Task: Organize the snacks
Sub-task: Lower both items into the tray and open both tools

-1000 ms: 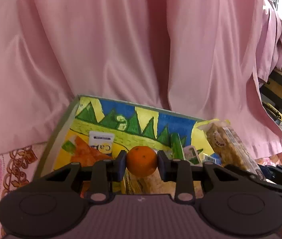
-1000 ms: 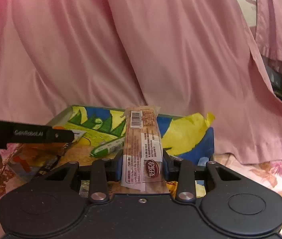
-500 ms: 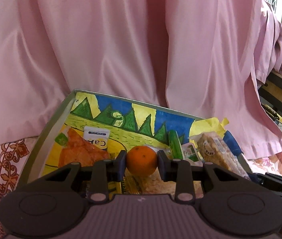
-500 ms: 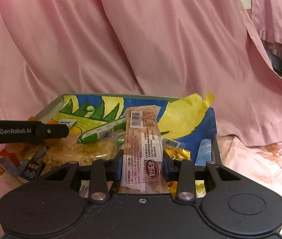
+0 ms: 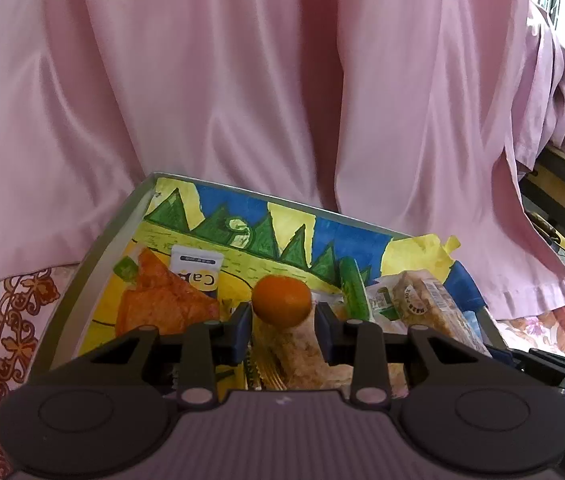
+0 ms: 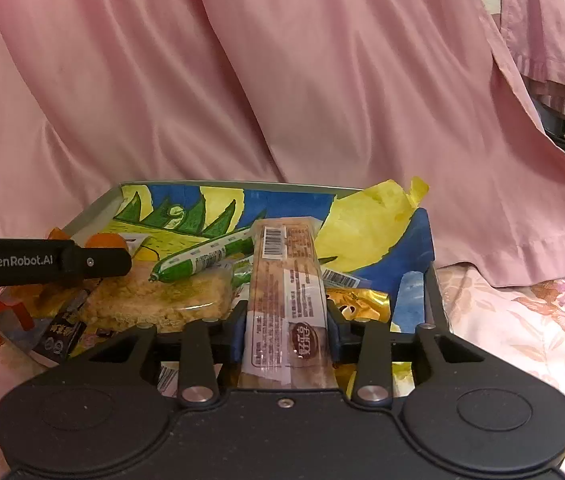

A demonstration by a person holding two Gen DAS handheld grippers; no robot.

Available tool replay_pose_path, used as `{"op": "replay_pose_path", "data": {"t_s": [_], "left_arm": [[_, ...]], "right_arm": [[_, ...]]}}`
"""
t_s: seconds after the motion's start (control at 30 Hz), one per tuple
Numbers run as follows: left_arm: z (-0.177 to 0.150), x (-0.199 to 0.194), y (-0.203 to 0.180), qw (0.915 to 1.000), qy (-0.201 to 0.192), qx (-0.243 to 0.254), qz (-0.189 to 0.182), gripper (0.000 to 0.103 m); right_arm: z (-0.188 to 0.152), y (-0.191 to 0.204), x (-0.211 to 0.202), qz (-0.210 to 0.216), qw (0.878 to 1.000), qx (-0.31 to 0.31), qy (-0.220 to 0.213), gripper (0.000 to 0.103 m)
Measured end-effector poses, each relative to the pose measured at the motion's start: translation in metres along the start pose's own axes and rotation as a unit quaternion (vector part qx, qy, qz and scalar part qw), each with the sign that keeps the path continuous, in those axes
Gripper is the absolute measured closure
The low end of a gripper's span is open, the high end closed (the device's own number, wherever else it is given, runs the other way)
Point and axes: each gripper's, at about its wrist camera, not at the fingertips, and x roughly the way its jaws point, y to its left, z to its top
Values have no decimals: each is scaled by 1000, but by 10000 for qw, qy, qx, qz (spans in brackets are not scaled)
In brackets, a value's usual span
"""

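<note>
A small orange [image 5: 281,299] is seen between the fingertips of the left gripper [image 5: 281,322], above the near middle of the painted tray [image 5: 120,227]. The pads flank its lower half, and from this view it cannot be told whether they press on it or stand just clear. Directly under the fruit a crumbly cake in clear wrap [image 6: 158,300] is piled, with a gold wrapper edge beside it.

The long packaged bar [image 6: 287,300] is framed by the right gripper [image 6: 287,332], whose jaws are opening; the pads are seen at the wrapper's edges. The bar lies lengthwise over the right half of the tray, barcode end far, its near end hidden behind the gripper body.

The tray is crowded. A green sausage stick [image 6: 202,258] is laid diagonally across the cake, an orange chip bag [image 5: 162,300] and a white sachet [image 5: 196,268] are lodged at the left, and a gold foil packet [image 6: 356,300] is tucked to the right of the bar. A loose yellow paper flap [image 6: 370,220] (curling over the tray's far right corner) is raised above the rim. A pink curtain [image 5: 242,80] is draped close behind the far wall, and a floral cloth [image 6: 522,320] is spread under everything.
</note>
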Motion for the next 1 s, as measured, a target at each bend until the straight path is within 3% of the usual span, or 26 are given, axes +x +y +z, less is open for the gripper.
{"op": "replay_pose_path", "data": {"t_s": [0.23, 0.63, 0.83, 1.0], "left_arm": [[-1, -3, -1, 10000, 40, -6, 21, 66], [5, -21, -5, 9999, -122, 7, 84, 43], [11, -38, -10, 9993, -308, 33, 202, 17], [16, -54, -12, 9985, -452, 9, 315, 3]], "right_arm": [[1, 0, -3, -12, 10000, 4, -30, 55], [7, -3, -22, -17, 9995, 22, -317, 26], [15, -4, -39, -50, 9987, 27, -508, 18], [19, -4, -56, -46, 9976, 27, -687, 11]]}}
